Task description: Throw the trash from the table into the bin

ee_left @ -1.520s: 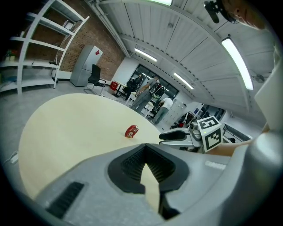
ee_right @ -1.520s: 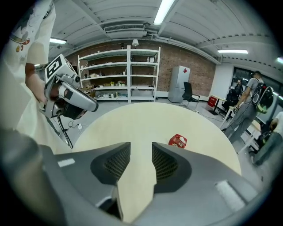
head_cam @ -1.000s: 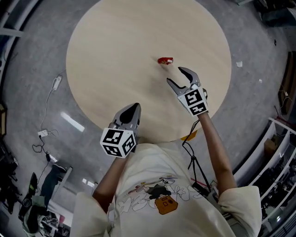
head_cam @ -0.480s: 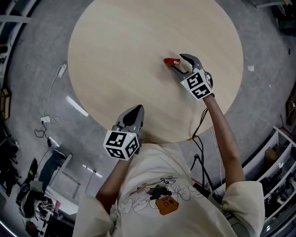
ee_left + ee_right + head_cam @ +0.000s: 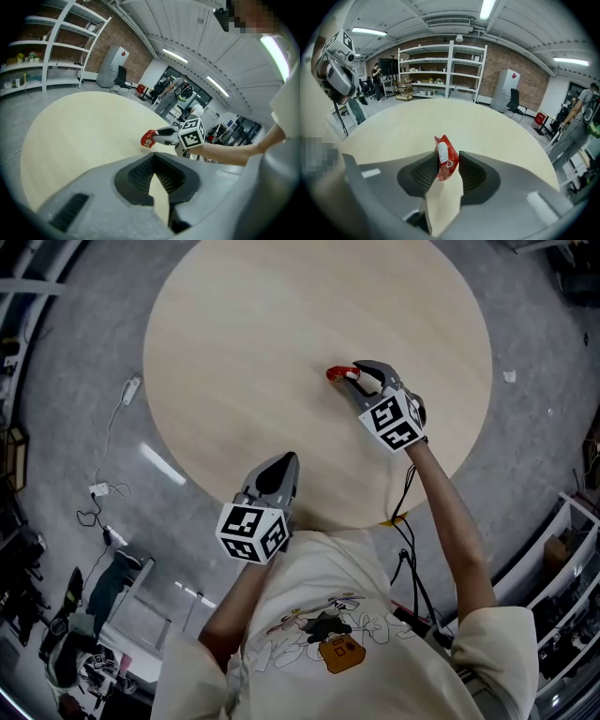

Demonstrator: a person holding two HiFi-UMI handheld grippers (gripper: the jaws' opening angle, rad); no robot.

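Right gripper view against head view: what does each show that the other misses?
Only the right gripper view: the white label on the small red snack wrapper, and white shelving against a brick wall. Only the head view: the cartoon print on the person's cream T-shirt, and the right gripper's marker cube. Both: the round pale wooden table and the right gripper, jaws closing on the wrapper.

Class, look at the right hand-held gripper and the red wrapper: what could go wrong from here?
1. The right hand-held gripper has its jaws closing with the wrapper between them, caught only near their tips, so it could slip out on lifting.
2. No bin is in view, so the light wrapper may drop on the way there.
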